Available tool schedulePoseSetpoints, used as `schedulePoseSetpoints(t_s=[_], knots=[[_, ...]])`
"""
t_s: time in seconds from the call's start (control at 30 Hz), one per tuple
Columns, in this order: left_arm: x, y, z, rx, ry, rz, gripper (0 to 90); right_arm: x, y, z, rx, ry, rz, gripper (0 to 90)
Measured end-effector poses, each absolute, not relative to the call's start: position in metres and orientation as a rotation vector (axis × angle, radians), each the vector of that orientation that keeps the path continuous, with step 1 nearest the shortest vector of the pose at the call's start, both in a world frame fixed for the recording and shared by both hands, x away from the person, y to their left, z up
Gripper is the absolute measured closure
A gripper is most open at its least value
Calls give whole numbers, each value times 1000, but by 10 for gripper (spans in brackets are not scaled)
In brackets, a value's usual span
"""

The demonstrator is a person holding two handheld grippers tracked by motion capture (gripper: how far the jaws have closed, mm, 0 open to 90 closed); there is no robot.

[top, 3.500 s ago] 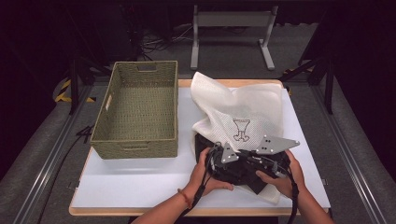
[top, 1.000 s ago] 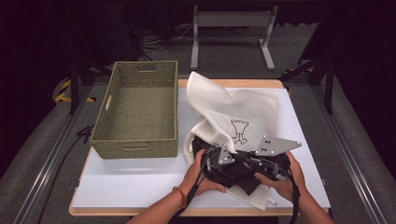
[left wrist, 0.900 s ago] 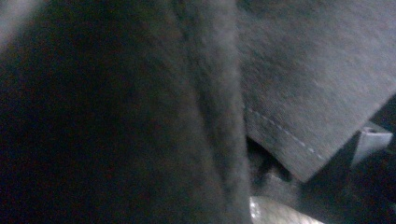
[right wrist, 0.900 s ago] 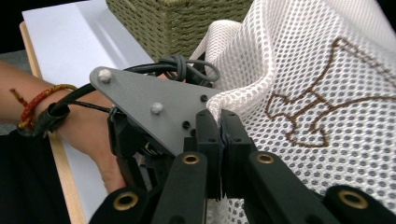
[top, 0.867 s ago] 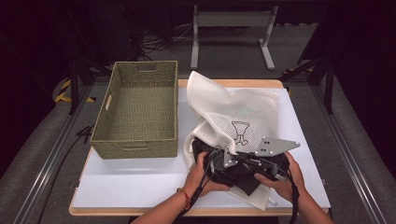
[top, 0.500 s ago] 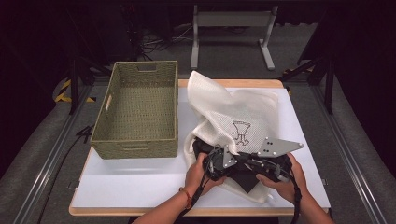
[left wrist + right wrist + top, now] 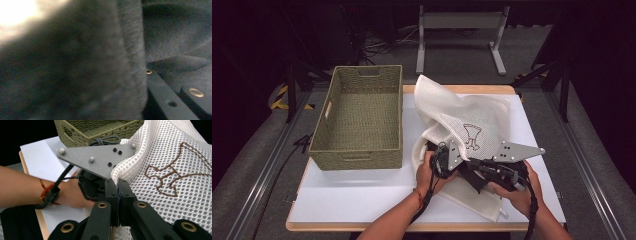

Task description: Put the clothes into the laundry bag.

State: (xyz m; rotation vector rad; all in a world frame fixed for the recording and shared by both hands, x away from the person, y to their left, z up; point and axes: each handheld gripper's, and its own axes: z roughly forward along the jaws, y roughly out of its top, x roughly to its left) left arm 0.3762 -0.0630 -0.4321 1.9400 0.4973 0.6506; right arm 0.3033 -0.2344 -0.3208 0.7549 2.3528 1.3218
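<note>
White covering topped the desk (image 7: 362,195), with a woven basket (image 7: 362,120) at its left. Just right of it lay a white mesh bag (image 7: 462,120) holding a dark garment (image 7: 75,70). The right gripper (image 7: 117,182) had its fingers clamped together on the bag's edge. The left gripper (image 7: 443,159), its fingers having just been closing, pressed on dark garment fabric at the bag's mouth.

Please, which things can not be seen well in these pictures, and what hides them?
- Left hand-held gripper, high view: its jaw tips are hidden under the white mesh bag.
- Dark garment, left gripper view: blurred, too close to the camera; its kind cannot be told.
- Dark garment, high view: mostly covered by both hands and the mesh bag.
- Right hand-held gripper, right gripper view: shut on the bag's edge; the bag's opening is cut off.
</note>
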Motion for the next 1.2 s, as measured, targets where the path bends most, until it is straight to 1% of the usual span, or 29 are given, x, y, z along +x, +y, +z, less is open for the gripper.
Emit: schedulePoseSetpoints(t_s=[0.03, 0.07, 0.1, 0.17, 0.3, 0.37, 0.4, 0.5, 0.57, 0.63, 0.77, 0.8, 0.87, 0.93, 1.0, 1.07, 1.13, 1.2], knots=[[376, -62, -431, 1883, 502, 693, 793, 303, -235, -320, 754, 2351, 1328, 888], [376, -62, -431, 1883, 502, 693, 794, 303, -235, -320, 754, 2351, 1328, 888], [376, -63, -430, 1835, 509, 701, 794, 301, -237, -317, 755, 2340, 1338, 888], [381, -59, -427, 1894, 486, 719, 794, 301, -237, -316, 758, 2327, 1342, 888], [389, -61, -429, 1919, 485, 718, 791, 305, -240, -320, 786, 2301, 1326, 888], [394, -60, -434, 1896, 468, 641, 779, 308, -240, -326, 795, 2290, 1290, 887], [393, -60, -435, 1903, 461, 624, 768, 309, -240, -328, 795, 2290, 1288, 887], [392, -53, -437, 1890, 434, 553, 708, 310, -240, -332, 792, 2289, 1259, 888], [389, -50, -436, 1902, 414, 553, 673, 312, -241, -335, 801, 2293, 1262, 888], [386, -48, -435, 1914, 409, 521, 613, 313, -242, -337, 802, 2290, 1260, 887], [379, -42, -432, 1918, 400, 499, 436, 314, -242, -340, 802, 2291, 1241, 888], [375, -35, -431, 1906, 404, 463, 381, 314, -242, -341, 804, 2290, 1238, 888], [372, -29, -430, 1909, 428, 439, 293, 314, -243, -342, 806, 2291, 1236, 887], [370, -26, -430, 1955, 450, 432, 214, 314, -244, -342, 810, 2291, 1238, 888], [372, -25, -435, 2008, 490, 460, 154, 314, -244, -344, 804, 2300, 1227, 888], [379, -23, -441, 2036, 530, 450, 151, 314, -243, -346, 802, 2307, 1215, 888], [386, -21, -446, 2030, 583, 431, 156, 314, -242, -348, 799, 2313, 1204, 888], [391, -24, -448, 2060, 650, 440, 222, 314, -241, -351, 794, 2327, 1191, 887]])
